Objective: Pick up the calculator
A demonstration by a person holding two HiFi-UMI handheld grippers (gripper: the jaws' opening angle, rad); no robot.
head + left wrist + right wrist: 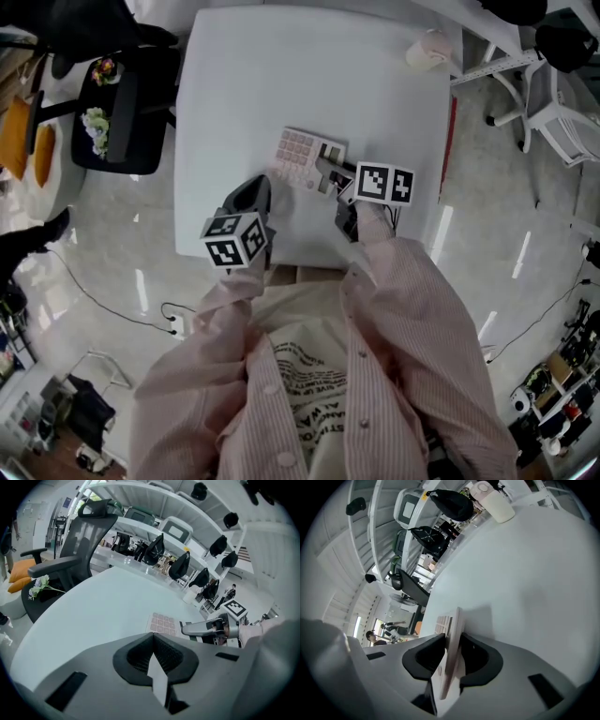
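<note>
A pale calculator with pink keys lies on the white table, near its front edge. My right gripper has its jaws on the calculator's right end. In the right gripper view the calculator stands edge-on between the two pads, and both pads press on it. The left gripper view shows the calculator flat on the table with the right gripper on it. My left gripper hovers just left of the calculator, shut with nothing in it.
A white lidded cup stands at the table's far right corner. A black office chair with flowers on its seat is left of the table. White chairs stand at the right. The table's front edge is close to my body.
</note>
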